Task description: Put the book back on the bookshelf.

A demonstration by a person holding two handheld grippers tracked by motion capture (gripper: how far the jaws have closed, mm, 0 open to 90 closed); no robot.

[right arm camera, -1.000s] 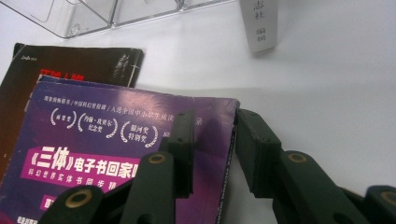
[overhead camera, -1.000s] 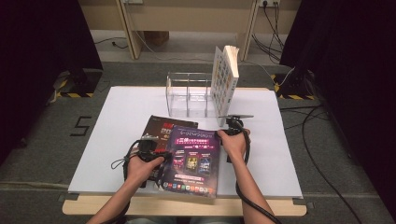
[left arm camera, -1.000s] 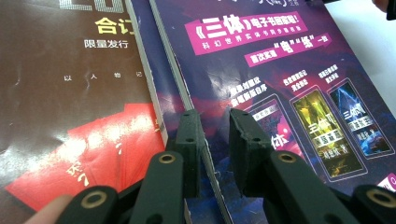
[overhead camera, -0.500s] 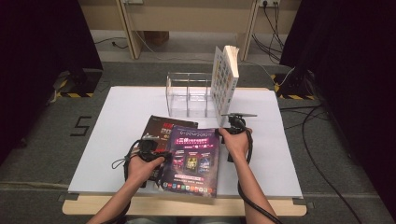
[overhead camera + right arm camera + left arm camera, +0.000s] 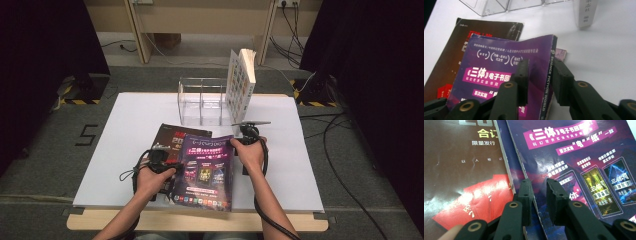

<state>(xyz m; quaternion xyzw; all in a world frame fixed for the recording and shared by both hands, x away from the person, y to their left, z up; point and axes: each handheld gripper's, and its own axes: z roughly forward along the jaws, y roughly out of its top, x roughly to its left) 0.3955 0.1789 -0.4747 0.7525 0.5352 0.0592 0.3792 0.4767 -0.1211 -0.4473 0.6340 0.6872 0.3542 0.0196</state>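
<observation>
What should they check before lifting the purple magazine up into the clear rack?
1. Left gripper clamps the purple magazine at its edge: ok.
2. Right gripper straddles the spine: ok; whether its pads press firmly, cannot tell.
3. Magazine flat: not ok, its far edge bows upward.
4. Brown magazine underneath free to stay behind: cannot tell.
5. Clear rack has open slots: ok.
6. White book leans in the rack's right end, clear of those slots: ok.
</observation>
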